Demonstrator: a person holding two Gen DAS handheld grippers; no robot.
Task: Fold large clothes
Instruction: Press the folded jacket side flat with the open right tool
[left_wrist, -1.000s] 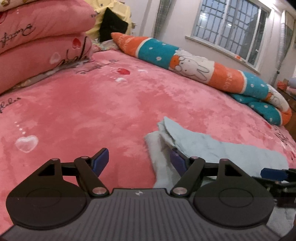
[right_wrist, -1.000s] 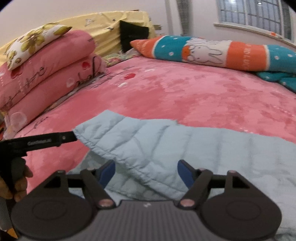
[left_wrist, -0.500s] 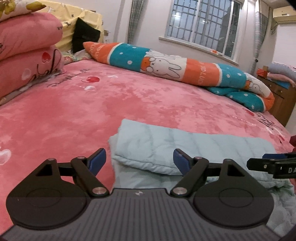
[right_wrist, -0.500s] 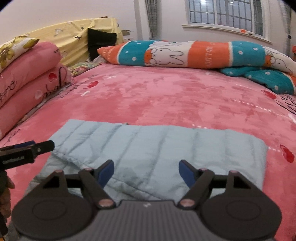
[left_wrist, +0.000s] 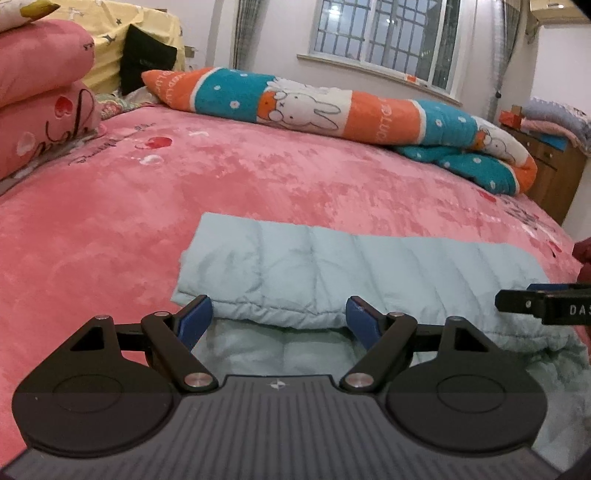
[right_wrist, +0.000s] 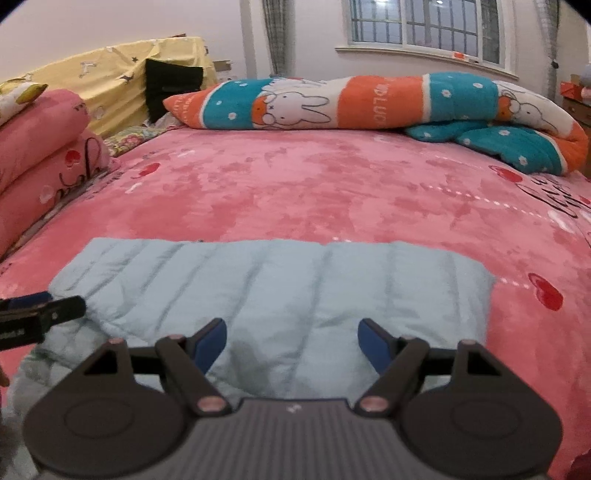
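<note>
A pale blue quilted garment (left_wrist: 351, 269) lies folded in a flat rectangle on the pink bed; it also shows in the right wrist view (right_wrist: 280, 291). Its upper layer ends in a rounded fold edge above a lower layer near me. My left gripper (left_wrist: 279, 321) is open and empty, just above that near fold edge at the garment's left part. My right gripper (right_wrist: 291, 341) is open and empty over the garment's near middle. The right gripper's tip (left_wrist: 543, 301) shows at the right edge of the left wrist view, the left one's tip (right_wrist: 40, 314) at the left of the right wrist view.
The pink plush bedspread (left_wrist: 240, 177) spreads all round. A long orange-teal rabbit bolster (left_wrist: 332, 107) lies along the far side. Stacked pink pillows (left_wrist: 40, 96) sit at the left. A wooden cabinet (left_wrist: 554, 170) stands at the far right.
The garment's upper layer has been laid down flat into a neat rectangle. Both grippers have drawn back toward the near edge and stayed open.
</note>
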